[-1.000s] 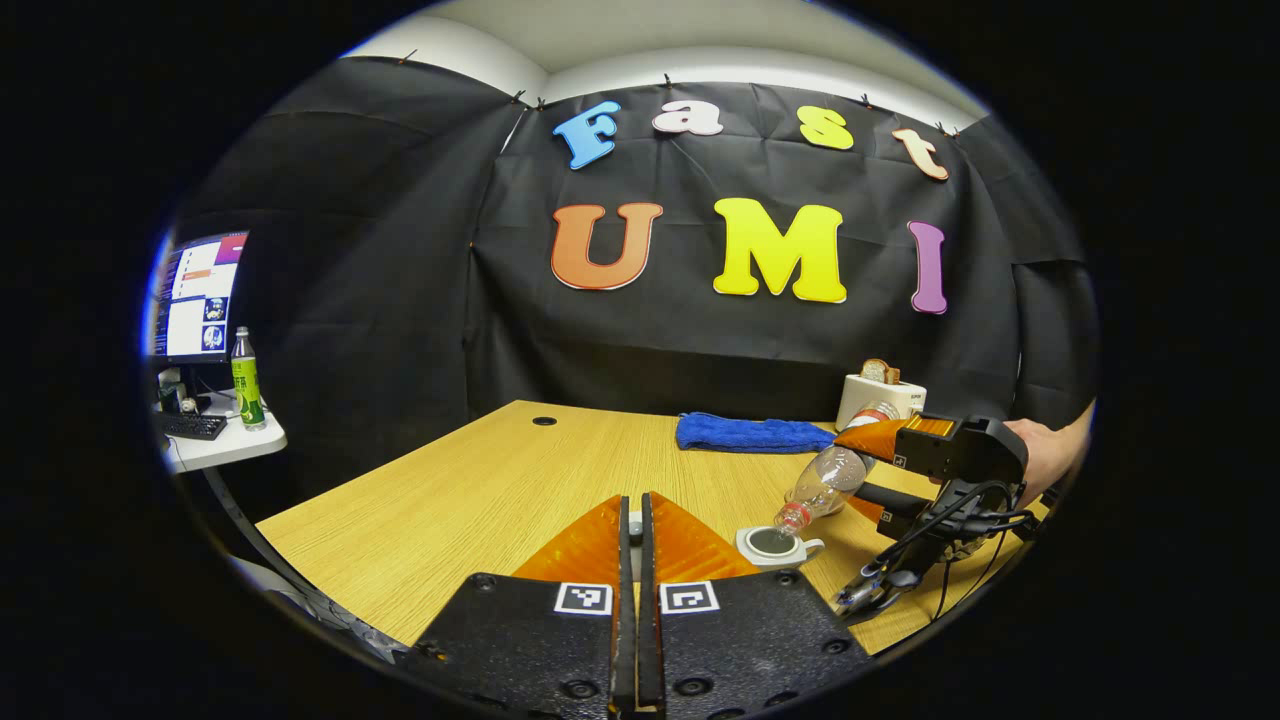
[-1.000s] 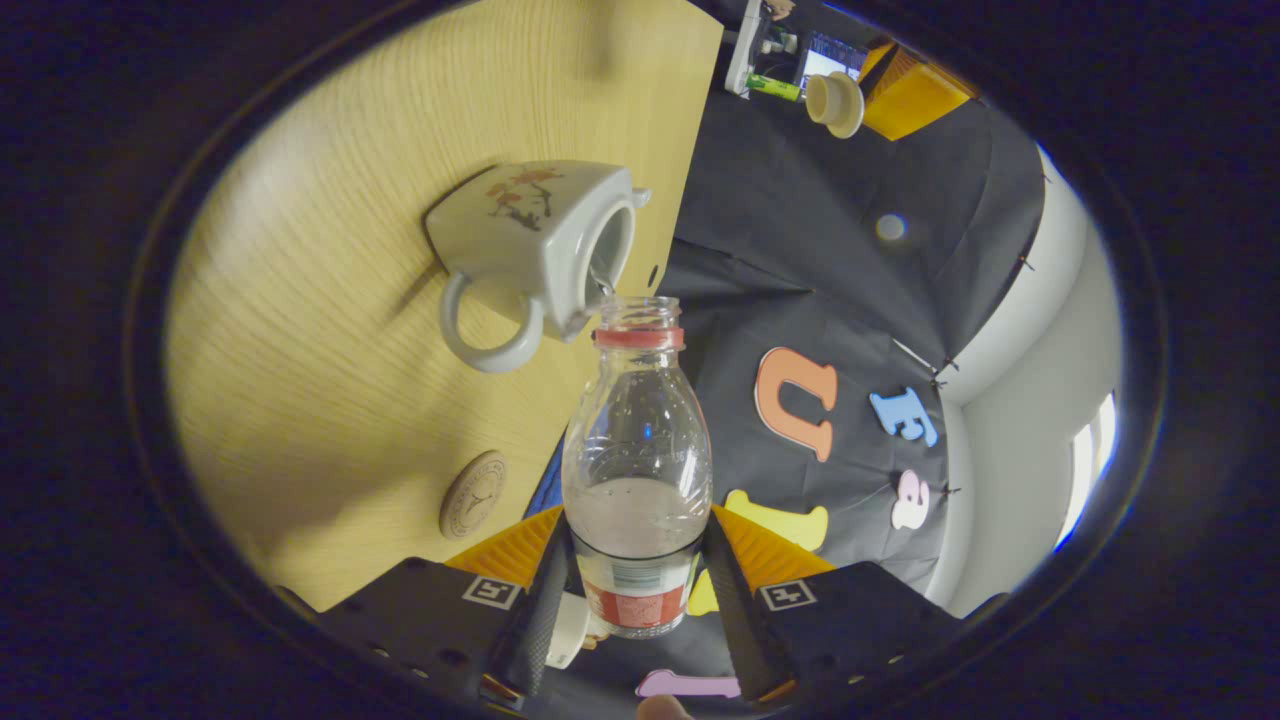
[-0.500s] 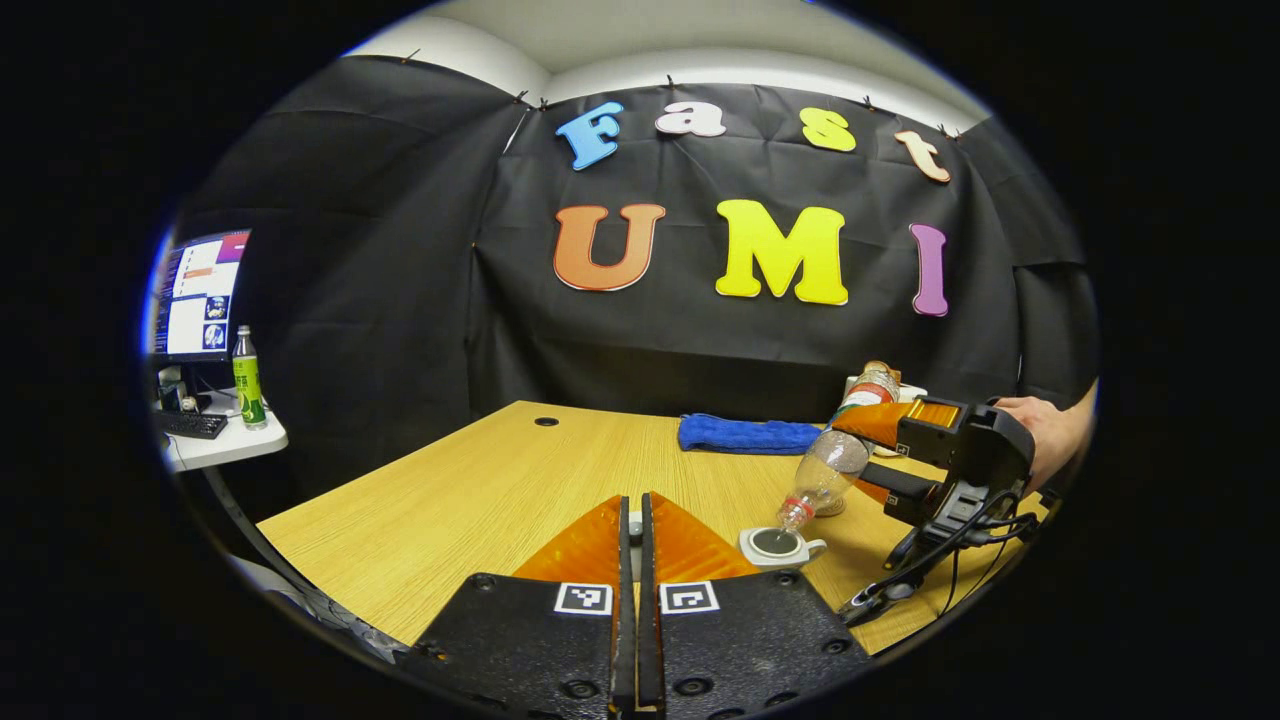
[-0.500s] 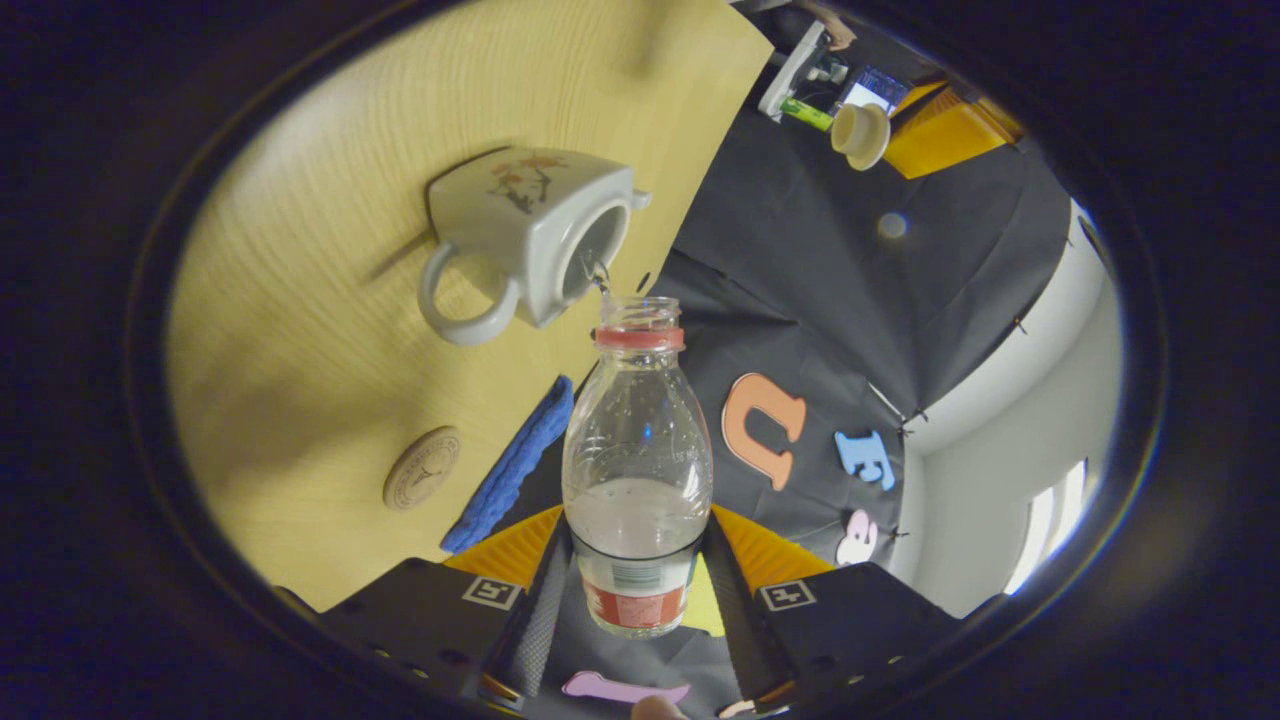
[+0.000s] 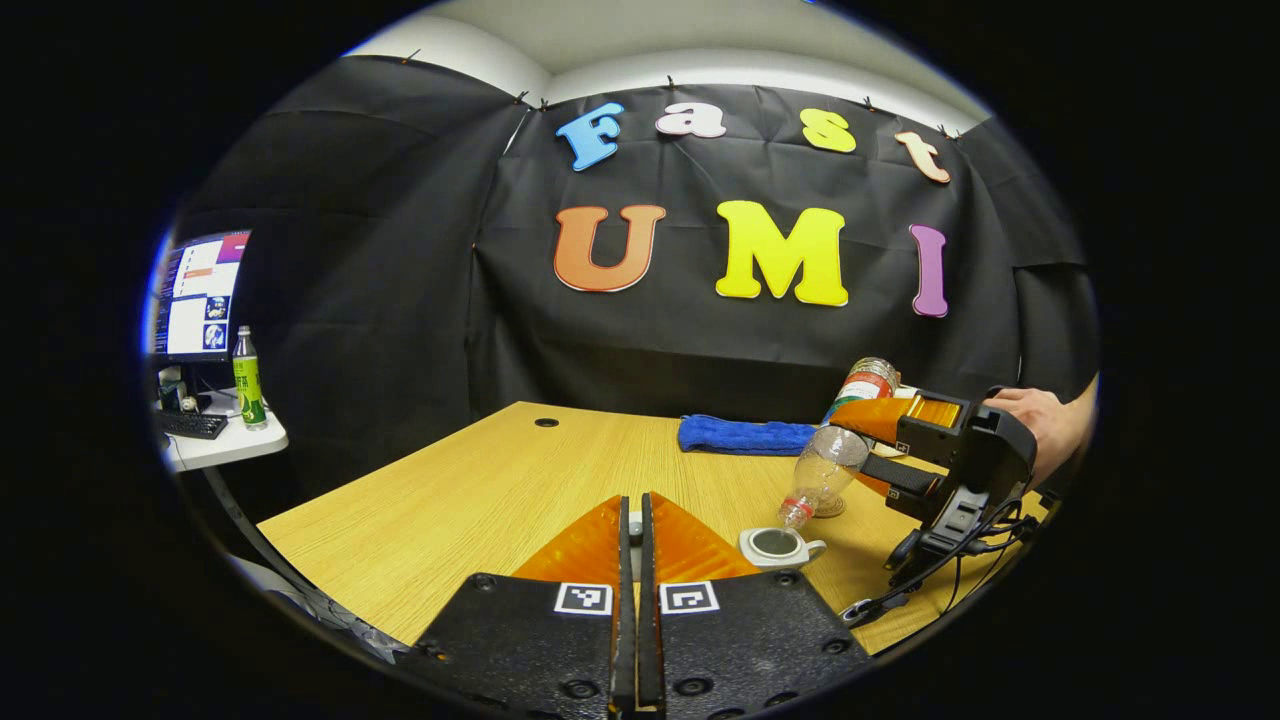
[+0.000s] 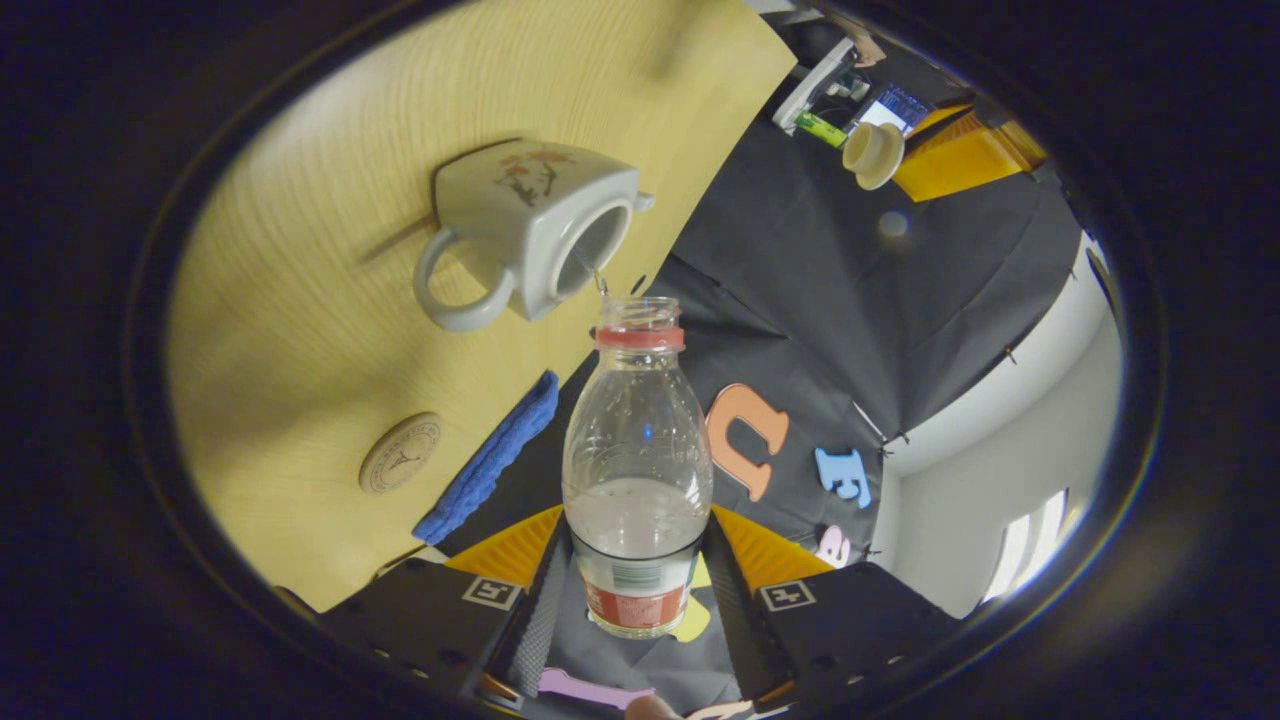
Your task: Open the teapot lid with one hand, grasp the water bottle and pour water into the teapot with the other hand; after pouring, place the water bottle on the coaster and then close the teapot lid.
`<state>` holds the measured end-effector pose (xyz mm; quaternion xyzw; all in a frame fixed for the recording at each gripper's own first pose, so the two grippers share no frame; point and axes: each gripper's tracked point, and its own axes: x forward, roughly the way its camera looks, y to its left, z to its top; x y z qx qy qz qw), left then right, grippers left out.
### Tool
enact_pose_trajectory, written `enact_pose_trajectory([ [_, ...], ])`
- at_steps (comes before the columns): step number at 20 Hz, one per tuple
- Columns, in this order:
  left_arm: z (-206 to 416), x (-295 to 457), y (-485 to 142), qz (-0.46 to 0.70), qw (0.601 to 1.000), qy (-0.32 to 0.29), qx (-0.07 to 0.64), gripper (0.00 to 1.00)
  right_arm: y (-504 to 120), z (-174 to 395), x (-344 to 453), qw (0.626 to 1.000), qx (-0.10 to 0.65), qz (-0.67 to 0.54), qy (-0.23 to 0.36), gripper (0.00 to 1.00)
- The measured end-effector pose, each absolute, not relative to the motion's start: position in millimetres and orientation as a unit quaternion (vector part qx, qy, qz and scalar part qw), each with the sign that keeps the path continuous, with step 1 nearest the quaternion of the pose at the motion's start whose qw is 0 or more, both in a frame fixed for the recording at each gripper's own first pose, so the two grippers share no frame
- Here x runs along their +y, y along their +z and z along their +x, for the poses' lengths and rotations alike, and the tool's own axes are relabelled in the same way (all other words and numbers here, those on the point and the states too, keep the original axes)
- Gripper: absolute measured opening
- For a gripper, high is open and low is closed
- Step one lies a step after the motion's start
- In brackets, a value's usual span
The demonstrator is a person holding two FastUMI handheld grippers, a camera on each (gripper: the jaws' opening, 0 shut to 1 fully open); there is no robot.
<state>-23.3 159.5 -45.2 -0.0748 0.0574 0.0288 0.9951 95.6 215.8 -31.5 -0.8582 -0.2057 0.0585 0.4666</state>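
The right gripper (image 6: 637,590) is clamping the water bottle (image 6: 637,470) low on its labelled body, tipping its mouth over the open teapot (image 6: 530,235) near the counter's (image 5: 470,500) front edge. The bottle is looking light, thin-walled and squashable; the ceramic teapot, fragile. The left gripper's (image 5: 636,540) jaws are pressing together on the lid (image 6: 872,153). Counting: one bottle, one teapot, one lid, one coaster (image 6: 400,454).
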Motion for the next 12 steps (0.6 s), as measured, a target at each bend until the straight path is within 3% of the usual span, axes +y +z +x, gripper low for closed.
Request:
enact_pose_trajectory([
  [3, -24, 159, -44, -0.074, 0.995, 0.029, 0.057, 0.04, -30, 95, 218, 0.477, -0.210, -0.852, 0.058, 0.71],
  [6, -25, 158, -42, -0.069, 0.996, 0.030, 0.056, 0.04, -38, 97, 213, 0.515, -0.195, -0.831, 0.074, 0.71],
  [12, -25, 163, -28, -0.072, 0.996, 0.042, 0.039, 0.04, -72, 92, 193, 0.672, -0.097, -0.722, 0.133, 0.71],
])
